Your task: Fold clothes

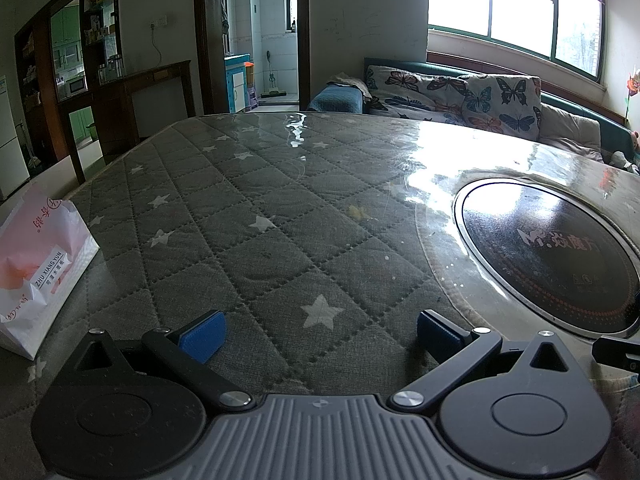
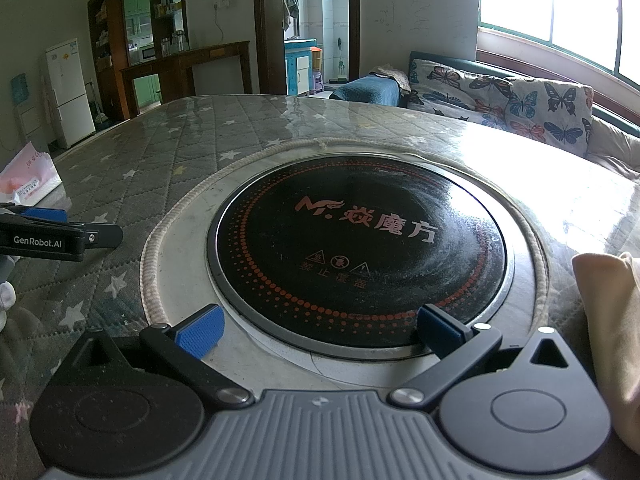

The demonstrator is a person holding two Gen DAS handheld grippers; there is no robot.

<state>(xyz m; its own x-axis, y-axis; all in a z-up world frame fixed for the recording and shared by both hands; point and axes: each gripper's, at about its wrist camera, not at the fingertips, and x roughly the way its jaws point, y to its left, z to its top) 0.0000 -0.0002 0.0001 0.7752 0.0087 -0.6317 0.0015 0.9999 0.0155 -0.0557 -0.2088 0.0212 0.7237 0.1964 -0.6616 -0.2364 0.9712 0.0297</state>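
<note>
A beige cloth (image 2: pixel 612 320) lies at the right edge of the right wrist view, on the table beside my right gripper; only part of it shows. My right gripper (image 2: pixel 320 330) is open and empty, low over the near rim of the round black cooktop (image 2: pixel 360 248). My left gripper (image 1: pixel 320 332) is open and empty, low over the grey star-patterned quilted table cover (image 1: pixel 260 216). The left gripper also shows from the side in the right wrist view (image 2: pixel 60 224). No clothing shows in the left wrist view.
A pink and white paper bag (image 1: pixel 36 268) stands at the table's left edge. The cooktop also shows at the right of the left wrist view (image 1: pixel 552 264). A sofa with butterfly cushions (image 1: pixel 460 96) stands beyond the table under the window.
</note>
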